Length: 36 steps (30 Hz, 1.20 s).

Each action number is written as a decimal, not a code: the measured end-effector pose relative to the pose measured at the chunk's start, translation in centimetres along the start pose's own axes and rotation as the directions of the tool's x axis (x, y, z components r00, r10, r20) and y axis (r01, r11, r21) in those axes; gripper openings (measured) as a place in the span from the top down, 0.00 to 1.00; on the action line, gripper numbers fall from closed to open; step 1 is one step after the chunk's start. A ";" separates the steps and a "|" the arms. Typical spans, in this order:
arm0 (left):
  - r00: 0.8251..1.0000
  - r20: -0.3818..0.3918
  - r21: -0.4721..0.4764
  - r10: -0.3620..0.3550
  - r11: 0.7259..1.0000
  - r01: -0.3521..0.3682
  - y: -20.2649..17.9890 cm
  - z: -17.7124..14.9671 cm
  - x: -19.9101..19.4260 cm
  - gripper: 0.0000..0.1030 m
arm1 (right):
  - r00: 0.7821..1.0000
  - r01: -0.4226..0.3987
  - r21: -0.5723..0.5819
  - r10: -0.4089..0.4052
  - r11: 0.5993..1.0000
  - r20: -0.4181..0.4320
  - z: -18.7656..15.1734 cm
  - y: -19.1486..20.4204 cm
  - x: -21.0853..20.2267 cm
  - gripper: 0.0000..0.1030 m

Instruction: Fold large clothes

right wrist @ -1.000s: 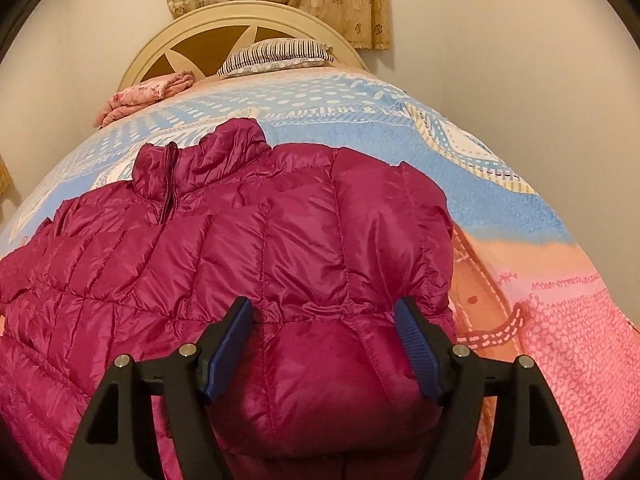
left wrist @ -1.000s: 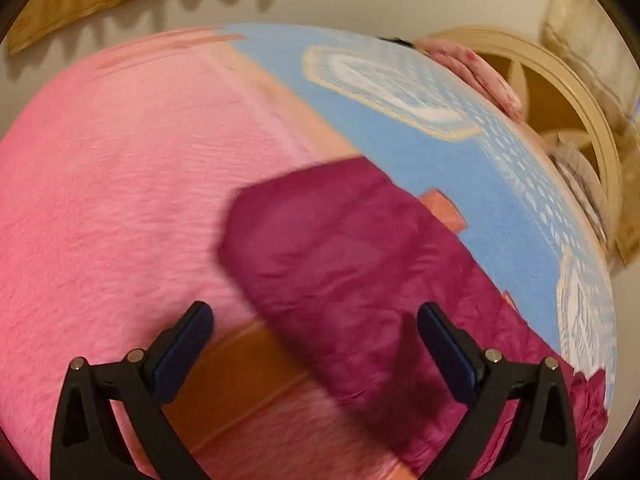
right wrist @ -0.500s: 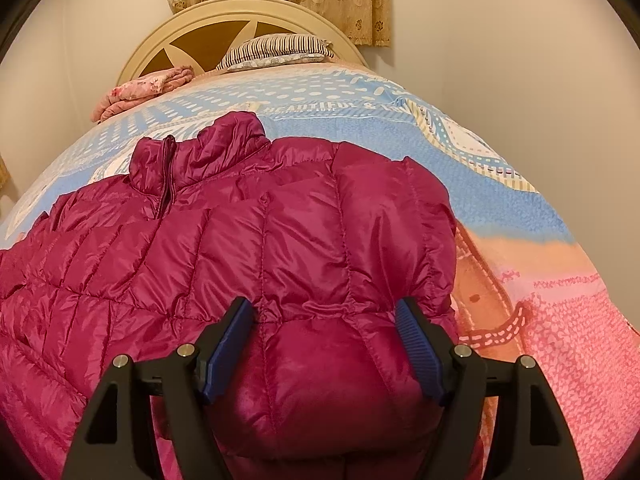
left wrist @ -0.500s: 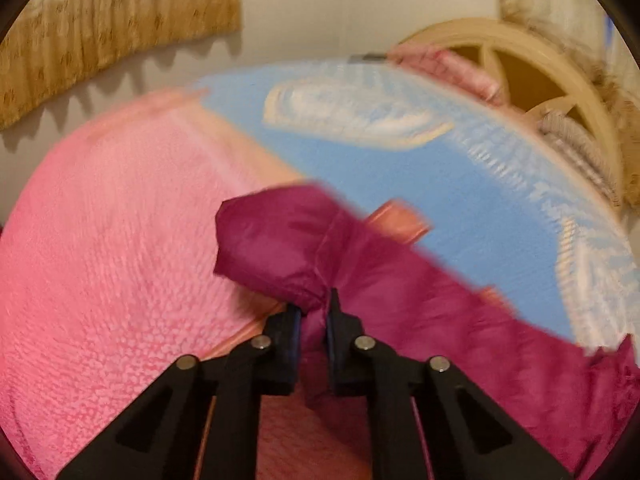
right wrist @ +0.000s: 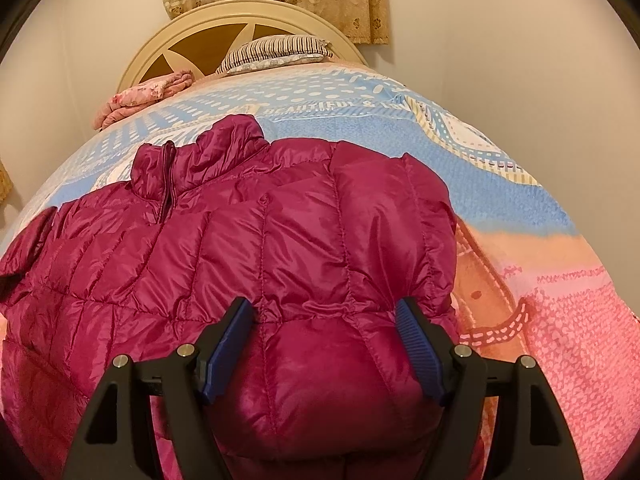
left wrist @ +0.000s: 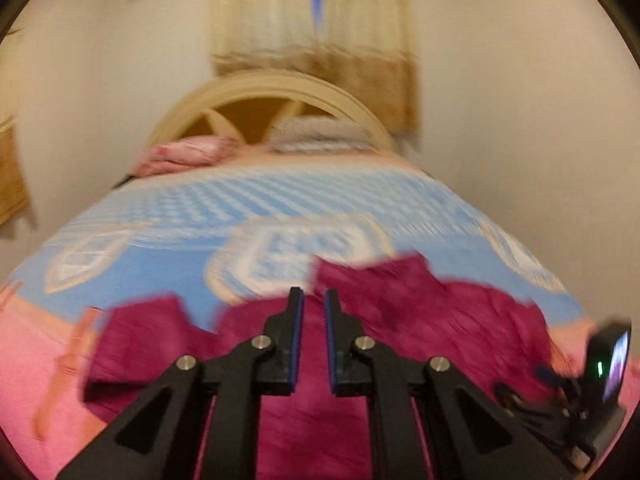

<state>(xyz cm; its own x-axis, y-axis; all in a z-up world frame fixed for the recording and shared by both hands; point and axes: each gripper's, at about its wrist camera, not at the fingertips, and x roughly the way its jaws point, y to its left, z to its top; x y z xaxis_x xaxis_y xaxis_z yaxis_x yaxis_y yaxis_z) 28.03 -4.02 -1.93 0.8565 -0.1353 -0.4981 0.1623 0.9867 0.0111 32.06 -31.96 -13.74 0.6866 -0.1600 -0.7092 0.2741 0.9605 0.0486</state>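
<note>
Two tools: left tool (left wrist: 312, 294) narrow, grip on blurred jacket (left wrist: 440, 320) unclear; right tool (right wrist: 324, 306) wide astride it.

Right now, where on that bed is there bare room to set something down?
The blue stretch of bedspread between the jacket collar and the striped pillow is bare, as is the pink strip right of the jacket. The near left is crowded: the jacket covers it, and folded pink cloth fills the far left corner.

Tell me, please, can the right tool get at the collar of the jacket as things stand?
Probably yes. The collar lies bare at the far end of the jacket, beyond the open right tool; nothing covers it.
</note>
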 end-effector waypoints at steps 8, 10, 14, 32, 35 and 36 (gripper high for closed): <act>0.975 -0.184 0.028 -0.126 0.991 0.133 -3.2 -5.2 1.0 0.81 | 1.000 -0.020 0.021 0.020 1.000 0.000 0.0 -0.3 0.0 0.27; 0.981 -0.175 -0.008 -0.087 0.996 0.087 -1.6 -5.6 -0.4 0.58 | 1.000 -0.022 0.023 0.022 1.000 0.000 0.0 -0.4 0.0 0.27; 0.985 -0.150 -0.148 0.087 0.983 -0.109 5.2 -6.7 -2.3 0.18 | 1.000 -0.008 0.008 0.008 1.000 0.004 0.1 -0.2 -0.2 0.27; 0.949 -0.252 -0.507 0.188 0.810 -0.295 15.3 -13.9 -2.2 0.11 | 0.803 -0.595 -0.157 0.577 0.788 -0.148 7.2 25.5 -0.9 0.27; 0.957 -0.247 -0.547 0.154 0.793 -0.269 15.9 -14.5 -2.2 0.11 | 0.782 -0.616 -0.135 0.582 0.776 -0.223 7.7 29.3 2.1 0.27; 0.959 -0.240 -0.553 0.152 0.791 -0.264 16.1 -14.7 -2.6 0.11 | 0.782 -0.613 -0.139 0.572 0.778 -0.247 7.8 30.5 3.2 0.27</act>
<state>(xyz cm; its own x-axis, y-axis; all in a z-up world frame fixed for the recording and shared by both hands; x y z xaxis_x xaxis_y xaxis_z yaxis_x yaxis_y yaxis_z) 21.18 13.52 -13.16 0.7280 0.0421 -0.6843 -0.3686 0.8656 -0.3389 47.93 -4.92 -9.05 0.5279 0.4806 -0.7003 -0.3009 0.8769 0.3749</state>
